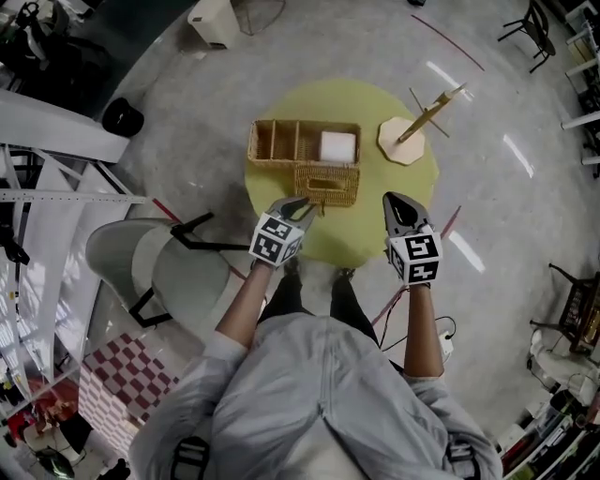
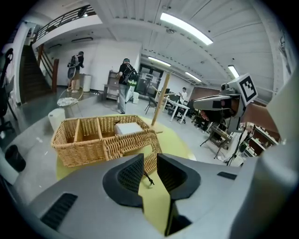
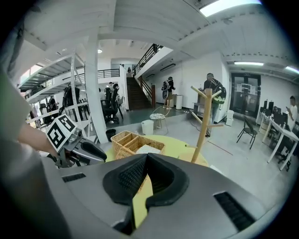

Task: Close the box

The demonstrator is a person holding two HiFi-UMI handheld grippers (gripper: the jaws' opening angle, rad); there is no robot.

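A wicker box (image 1: pixel 281 142) with several compartments stands on the round yellow table (image 1: pixel 412 187). A white block (image 1: pixel 337 145) lies in its right compartment. Its woven lid (image 1: pixel 326 185) is swung open and hangs down the near side. My left gripper (image 1: pixel 305 204) is at the lid's near left corner, open, with only a thin black cord (image 2: pixel 148 178) and yellow tabletop showing in the gap. In the left gripper view the lid (image 2: pixel 135 142) is just beyond the gripper (image 2: pixel 149 161). My right gripper (image 1: pixel 392 199) hovers to the box's right with its jaws together; its own view shows it (image 3: pixel 145 158) empty.
A wooden peg stand (image 1: pixel 412 131) stands on the table's far right. A grey chair (image 1: pixel 159 267) sits on the floor to the left of the table. A white bin (image 1: pixel 214 21) is on the floor far behind. People stand far off in the hall.
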